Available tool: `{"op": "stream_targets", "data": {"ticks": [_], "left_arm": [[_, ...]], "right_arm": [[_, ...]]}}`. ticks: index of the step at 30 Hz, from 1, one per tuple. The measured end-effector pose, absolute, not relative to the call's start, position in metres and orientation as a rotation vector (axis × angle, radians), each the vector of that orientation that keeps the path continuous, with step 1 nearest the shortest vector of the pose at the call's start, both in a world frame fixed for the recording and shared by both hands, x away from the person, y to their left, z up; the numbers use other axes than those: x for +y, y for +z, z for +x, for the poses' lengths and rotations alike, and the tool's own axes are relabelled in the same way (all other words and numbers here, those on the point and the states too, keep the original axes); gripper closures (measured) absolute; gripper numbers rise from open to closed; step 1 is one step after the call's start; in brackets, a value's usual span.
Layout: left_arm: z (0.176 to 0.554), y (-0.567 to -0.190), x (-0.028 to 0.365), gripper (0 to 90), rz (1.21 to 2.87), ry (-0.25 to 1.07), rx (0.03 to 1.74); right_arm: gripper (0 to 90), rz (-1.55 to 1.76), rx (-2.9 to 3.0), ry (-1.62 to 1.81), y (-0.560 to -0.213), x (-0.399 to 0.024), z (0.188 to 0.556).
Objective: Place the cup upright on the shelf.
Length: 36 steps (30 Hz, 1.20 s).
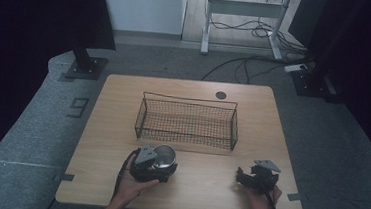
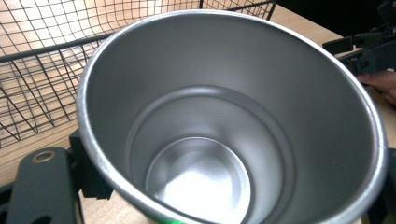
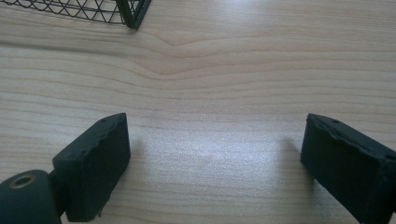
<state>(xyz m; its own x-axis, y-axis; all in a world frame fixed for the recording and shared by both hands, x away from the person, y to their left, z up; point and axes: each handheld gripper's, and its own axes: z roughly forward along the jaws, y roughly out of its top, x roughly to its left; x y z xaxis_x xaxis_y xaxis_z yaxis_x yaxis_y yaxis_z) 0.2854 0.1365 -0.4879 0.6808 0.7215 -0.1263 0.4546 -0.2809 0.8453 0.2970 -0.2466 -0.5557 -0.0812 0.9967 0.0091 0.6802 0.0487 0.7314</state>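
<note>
A metal cup (image 1: 165,156) sits in the grip of the left gripper (image 1: 152,165), near the front left part of the wooden table (image 1: 202,186), just in front of the near wall of the wire basket (image 1: 187,120). In the left gripper view the cup (image 2: 233,121) opens toward the camera, its rim tilted, the shiny inside and round bottom plain to see; one black jaw shows at the lower left, pressed against the outer wall, with the jaws clenched on the cup's side. The basket's mesh (image 2: 42,70) stands just behind the cup, on the far left in that view. The person's left hand (image 1: 134,187) wraps the gripper from the near edge of the table.

Well apart to the right, the right gripper (image 1: 257,176) rests low over the bare tabletop, held by the right hand (image 1: 261,196). In the right gripper view its two black jaws stand wide apart with nothing between them, over the wood grain (image 3: 210,93), and a corner of the basket (image 3: 130,11) shows at the far left.
</note>
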Motion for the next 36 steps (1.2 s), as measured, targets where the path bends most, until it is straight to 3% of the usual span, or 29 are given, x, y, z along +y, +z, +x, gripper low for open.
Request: {"op": "stream_targets", "data": {"ticks": [36], "left_arm": [[0.318, -0.447, 0.133, 18.0, 1.927, 0.293, 0.867]], "right_arm": [[9.5, 1.677, 1.817, 0.803, -0.556, -0.246, 0.297]]}}
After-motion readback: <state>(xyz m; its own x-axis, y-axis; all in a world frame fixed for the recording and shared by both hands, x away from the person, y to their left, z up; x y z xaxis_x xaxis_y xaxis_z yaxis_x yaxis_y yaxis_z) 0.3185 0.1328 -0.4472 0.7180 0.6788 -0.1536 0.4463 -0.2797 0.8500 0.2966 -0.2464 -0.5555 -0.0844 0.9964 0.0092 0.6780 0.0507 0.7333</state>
